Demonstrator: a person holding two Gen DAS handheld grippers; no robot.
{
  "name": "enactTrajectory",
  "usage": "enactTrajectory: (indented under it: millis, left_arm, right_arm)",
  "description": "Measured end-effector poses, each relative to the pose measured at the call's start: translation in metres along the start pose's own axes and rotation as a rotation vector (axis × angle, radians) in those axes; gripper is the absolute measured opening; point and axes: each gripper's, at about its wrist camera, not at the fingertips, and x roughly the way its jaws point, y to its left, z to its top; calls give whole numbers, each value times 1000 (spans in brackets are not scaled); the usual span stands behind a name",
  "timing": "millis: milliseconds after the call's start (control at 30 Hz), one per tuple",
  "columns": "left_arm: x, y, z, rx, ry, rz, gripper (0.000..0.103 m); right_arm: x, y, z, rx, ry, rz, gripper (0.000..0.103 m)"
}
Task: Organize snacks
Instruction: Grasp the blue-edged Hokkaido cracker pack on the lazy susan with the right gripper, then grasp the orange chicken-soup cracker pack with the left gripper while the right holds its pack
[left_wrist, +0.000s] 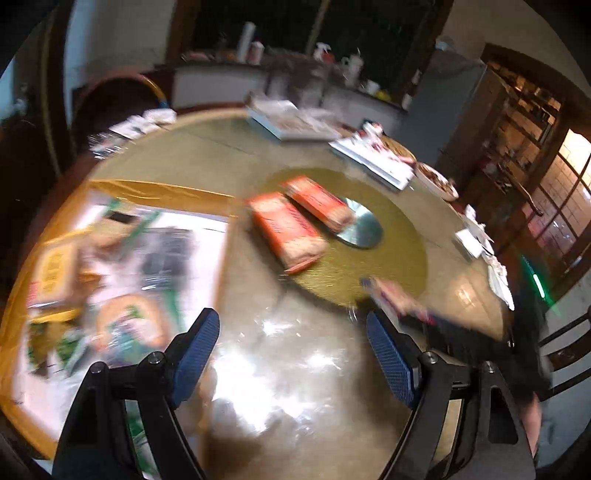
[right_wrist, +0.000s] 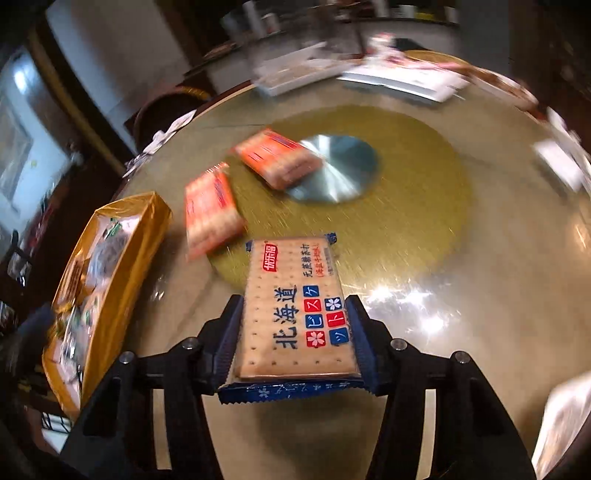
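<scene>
Blue-edged cracker pack (right_wrist: 295, 314) flat, clamped; two orange packs (right_wrist: 212, 214) (right_wrist: 277, 162) on table.

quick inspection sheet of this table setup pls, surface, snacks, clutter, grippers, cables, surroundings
surface: round glossy table, gold turntable with a metal centre disc
job's things: blue cracker packet; two orange cracker packets on the turntable; gold snack box at the left edge
clutter: white trays, food bowl on the far side
grippers: right gripper shut on the blue packet; left gripper open, holding nothing
cables: nothing seen
surroundings: counter with bottles, wooden chair
</scene>
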Motion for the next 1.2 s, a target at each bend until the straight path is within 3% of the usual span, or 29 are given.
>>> enactTrajectory:
  millis: [133, 233, 400, 600, 667, 733, 867, 1033, 1200]
  left_arm:
    - [51, -21, 27, 43, 88, 32, 82]
    - [94, -29, 45, 57, 133, 118, 82]
    - [149, -25, 77, 0, 173, 217, 82]
    - [181, -19, 93, -25, 212, 311, 81]
    - [190, -16, 92, -7, 229, 369, 70]
    - [187, -19, 90, 28, 204, 382, 67]
    - [175, -23, 75, 105, 232, 355, 61]
    - [127, -44, 13, 332, 258, 285, 59]
    - [71, -45, -53, 368, 291, 179, 58]
  right_arm:
    - [-15, -15, -36, 25, -17, -35, 56]
    - [-19, -16, -54, 10, -47, -54, 57]
    - [-22, -15, -61, 6, -68, -59, 63]
    - [-16, -11, -59, -25, -55, -60, 72]
    - [-15, -9, -60, -42, -55, -80, 72]
    - [-14, -7, -61, -60, -58, -108, 72]
    - [-11, -2, -62, -97, -50, -174, 72]
    - [-13, 0, -69, -134, -51, -230, 64]
    - [-22, 0, -81, -160, -58, -242, 58]
